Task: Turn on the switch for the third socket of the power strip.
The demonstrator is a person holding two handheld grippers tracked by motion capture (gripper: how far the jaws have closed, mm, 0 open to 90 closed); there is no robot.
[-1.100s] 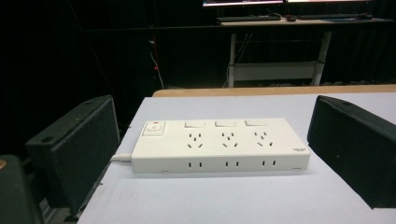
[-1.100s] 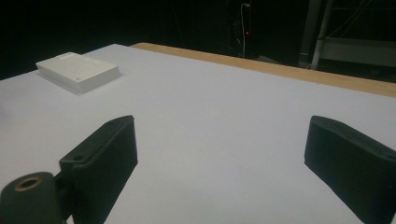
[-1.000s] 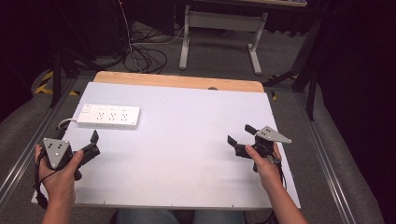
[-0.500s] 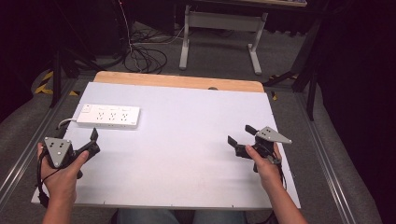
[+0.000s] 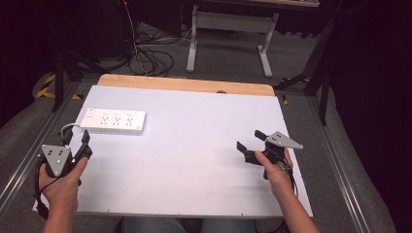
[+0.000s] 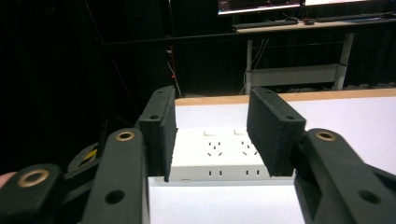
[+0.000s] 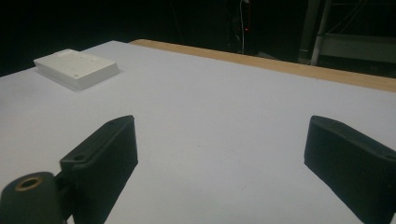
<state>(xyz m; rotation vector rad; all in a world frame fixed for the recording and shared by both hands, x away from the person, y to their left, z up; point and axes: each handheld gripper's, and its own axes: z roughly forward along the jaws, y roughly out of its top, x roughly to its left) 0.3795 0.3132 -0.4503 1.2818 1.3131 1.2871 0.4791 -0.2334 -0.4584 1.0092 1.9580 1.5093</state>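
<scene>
White power strip [image 5: 112, 120] near table [image 5: 194, 145] edge, maybe overhanging

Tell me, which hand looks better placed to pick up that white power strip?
Probably left. The left gripper sits just short of the power strip, its open jaws framing the strip's near edge. The right gripper, also open, is far across the table.

Ahead of my left gripper [image 6: 212, 135], the power strip [image 6: 219, 156] looks like smooth white plastic. Its pads [image 6: 275, 128] are matt, finely grained black rubber, with brass-coloured rivets. The counter [image 5: 194, 145] is a matt white sheet; beyond both grippers its far edge is bare wood.
</scene>
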